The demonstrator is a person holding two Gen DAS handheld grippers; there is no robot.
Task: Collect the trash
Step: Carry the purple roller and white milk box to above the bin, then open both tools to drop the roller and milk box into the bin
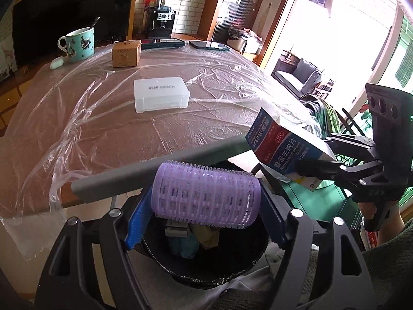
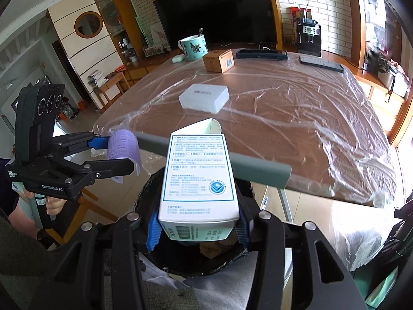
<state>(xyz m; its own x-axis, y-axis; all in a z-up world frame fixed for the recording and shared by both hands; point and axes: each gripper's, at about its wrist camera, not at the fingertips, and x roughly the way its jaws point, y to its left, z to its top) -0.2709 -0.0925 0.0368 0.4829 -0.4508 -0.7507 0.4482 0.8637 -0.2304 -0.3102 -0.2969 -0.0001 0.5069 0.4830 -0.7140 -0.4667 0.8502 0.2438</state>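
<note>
Both hands are loaded and parked over the bin. Left hand-held gripper (image 1: 206, 222) is clamped on a purple hair roller (image 1: 206, 193), long axis running across between the blue pads (image 1: 135, 224). Right hand-held gripper (image 2: 197, 228) is clamped on a medicine box (image 2: 198, 178) near its barcode end, long axis pointing forward away from the grip, top flap open.

Key relation: the black-lined trash bin (image 1: 201, 271) sits directly below both loads, on the floor just off the near edge of the desk (image 1: 103, 129). From the left wrist view the roller hangs right above the bin mouth, with trash already inside. From the right wrist view the box covers most of the opening. My read is that a straight drop from either hand should land inside; the left looks a touch better centred. A grey bar (image 2: 214, 155) runs across between bin and desk edge, beyond both items, so it seems clear of the drop.

Materials: the roller is a light plastic cylinder with a bristly, hook-like surface, which could snag on the ribbed pads on release. The box is thin glossy cardboard, probably empty.

Remaining on the plastic-sheeted desk: white plastic case (image 1: 161, 94), small brown carton (image 1: 126, 53), teal mug (image 1: 78, 41), earbud case (image 1: 56, 63), two dark flat devices at the back. Can't tell which of those count as trash.
</note>
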